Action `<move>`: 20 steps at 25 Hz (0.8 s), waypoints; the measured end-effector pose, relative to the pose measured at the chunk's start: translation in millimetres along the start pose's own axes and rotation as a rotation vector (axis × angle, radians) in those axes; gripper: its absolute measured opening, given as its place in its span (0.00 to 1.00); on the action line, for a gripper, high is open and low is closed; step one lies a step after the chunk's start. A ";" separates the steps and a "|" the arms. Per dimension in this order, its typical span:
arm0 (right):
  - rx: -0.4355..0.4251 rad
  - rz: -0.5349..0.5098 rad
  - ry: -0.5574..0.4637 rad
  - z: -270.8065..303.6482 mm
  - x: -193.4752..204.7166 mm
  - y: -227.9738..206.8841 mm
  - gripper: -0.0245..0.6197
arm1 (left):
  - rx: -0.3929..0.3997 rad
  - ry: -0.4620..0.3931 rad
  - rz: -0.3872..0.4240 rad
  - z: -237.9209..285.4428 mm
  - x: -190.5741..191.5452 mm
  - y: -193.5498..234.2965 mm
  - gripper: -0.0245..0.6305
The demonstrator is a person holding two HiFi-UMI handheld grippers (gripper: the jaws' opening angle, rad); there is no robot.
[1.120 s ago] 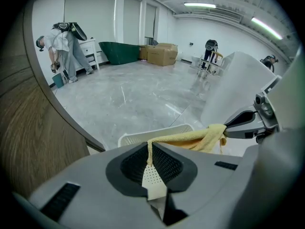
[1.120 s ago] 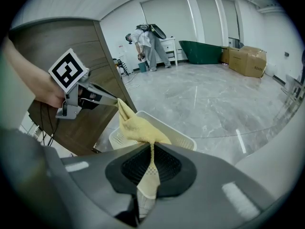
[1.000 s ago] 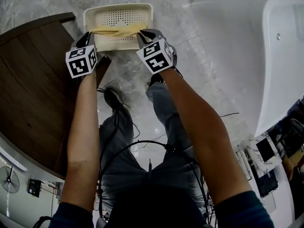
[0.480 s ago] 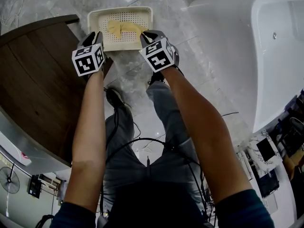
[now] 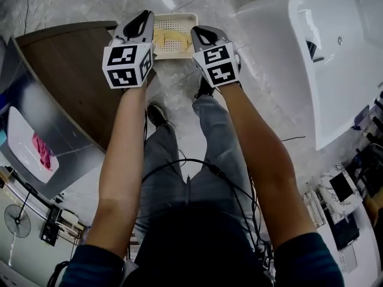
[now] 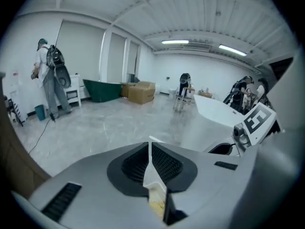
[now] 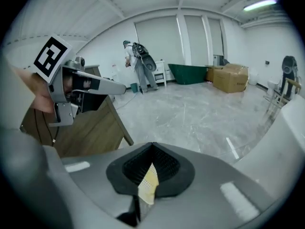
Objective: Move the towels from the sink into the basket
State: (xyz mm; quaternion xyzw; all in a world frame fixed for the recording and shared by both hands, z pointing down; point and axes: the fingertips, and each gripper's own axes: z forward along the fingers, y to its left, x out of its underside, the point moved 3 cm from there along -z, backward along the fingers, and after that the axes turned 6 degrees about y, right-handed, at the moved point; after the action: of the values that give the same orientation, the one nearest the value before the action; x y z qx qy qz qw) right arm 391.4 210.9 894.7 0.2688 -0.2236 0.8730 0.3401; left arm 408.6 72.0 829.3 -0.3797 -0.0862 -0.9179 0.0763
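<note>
White bathtub (image 5: 335,58): off to the right, well apart from the work. It is a risk only if the right arm swings wide.
Dark brown wooden cabinet (image 5: 72,82): just beside the basket and between it and the sink. A low sweep by the left gripper could clip its edge.
White sink basin in a grey counter (image 5: 21,130): at the far left edge of the head view, holding what looks like a pink towel (image 5: 42,151), probably the next one to fetch. A reach made without turning to look could miss it or pinch only a corner.
Cream perforated plastic basket (image 5: 179,19): on the floor ahead of the feet. It looks light, so a knock could shift it.
Left gripper (image 5: 142,18): raised above the basket, jaws just closed together with nothing between them. Left clenched, it would only shove the next cloth.
Right gripper (image 5: 201,33): also clenched and empty.
Yellow towel (image 5: 169,39): crumpled inside the basket. Another towel dropped on top might slide over the rim.
Black cables (image 5: 179,166): draped over the legs, where a turning foot could snag them.
</note>
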 end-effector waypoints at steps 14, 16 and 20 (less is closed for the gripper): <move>0.047 -0.018 -0.428 -241.1 -222.4 57.9 0.05 | 0.129 -0.406 0.333 -223.6 -281.9 -53.0 0.05; 0.043 -0.060 -0.471 -273.8 -252.3 79.9 0.05 | 0.121 -0.452 0.350 -267.4 -307.1 -49.6 0.05; 0.045 -0.172 -0.545 -336.5 -310.1 119.8 0.05 | 0.096 -0.528 0.379 -349.3 -352.7 -44.6 0.05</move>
State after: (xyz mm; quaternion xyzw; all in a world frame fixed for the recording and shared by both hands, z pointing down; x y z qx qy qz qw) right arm 392.6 176.8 422.9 0.5189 -0.2635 0.7414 0.3341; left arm 407.4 66.2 331.0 -0.6097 -0.0741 -0.7522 0.2388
